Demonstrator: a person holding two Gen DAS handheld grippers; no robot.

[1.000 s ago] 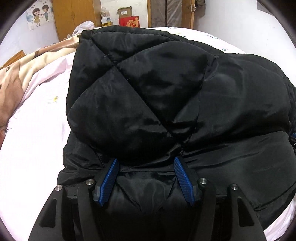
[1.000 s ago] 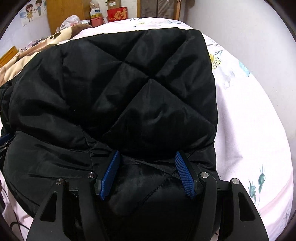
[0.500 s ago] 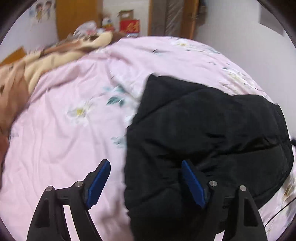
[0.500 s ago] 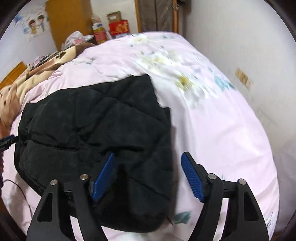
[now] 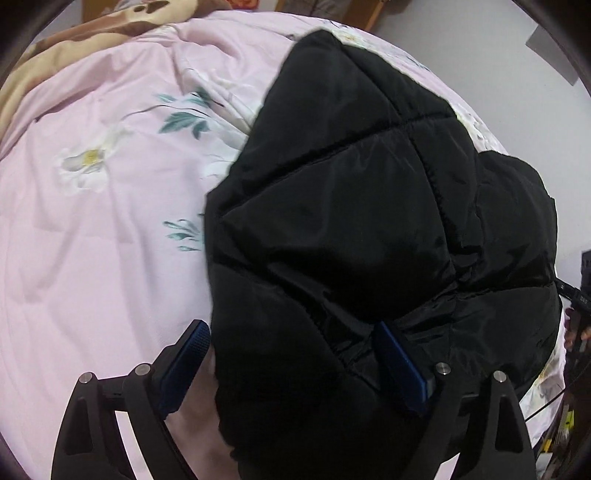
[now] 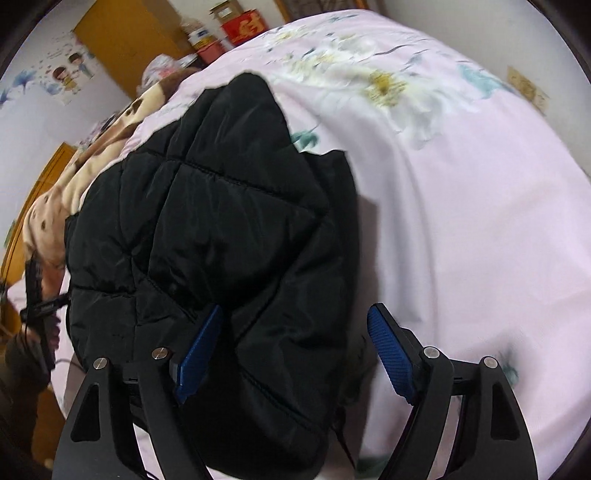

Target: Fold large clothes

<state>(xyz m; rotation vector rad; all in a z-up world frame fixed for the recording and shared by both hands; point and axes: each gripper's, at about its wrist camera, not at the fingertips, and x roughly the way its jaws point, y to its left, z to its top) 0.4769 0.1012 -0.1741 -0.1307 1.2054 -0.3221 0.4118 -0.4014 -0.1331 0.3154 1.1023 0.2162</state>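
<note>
A black quilted padded jacket [image 5: 369, 229] lies folded in a bundle on a pink flowered bed sheet [image 5: 92, 229]. My left gripper [image 5: 295, 358] is open, its blue pads straddling the jacket's near left edge; the right pad presses into the fabric. In the right wrist view the same jacket [image 6: 229, 229] lies left of centre. My right gripper [image 6: 295, 350] is open and straddles the jacket's near right edge, its left pad on the fabric, its right pad over the sheet [image 6: 461, 221].
A tan and brown blanket [image 6: 74, 177] is bunched along the bed's left side. Orange wooden furniture [image 6: 122, 44], a red box [image 6: 243, 26] and a white wall [image 5: 498, 55] lie beyond the bed. The other gripper and hand show at the frame edge [image 6: 40, 310].
One second ago both grippers pinched the jacket. They then let go and pulled back, and now hover open over its near corners, closer and tilted.
</note>
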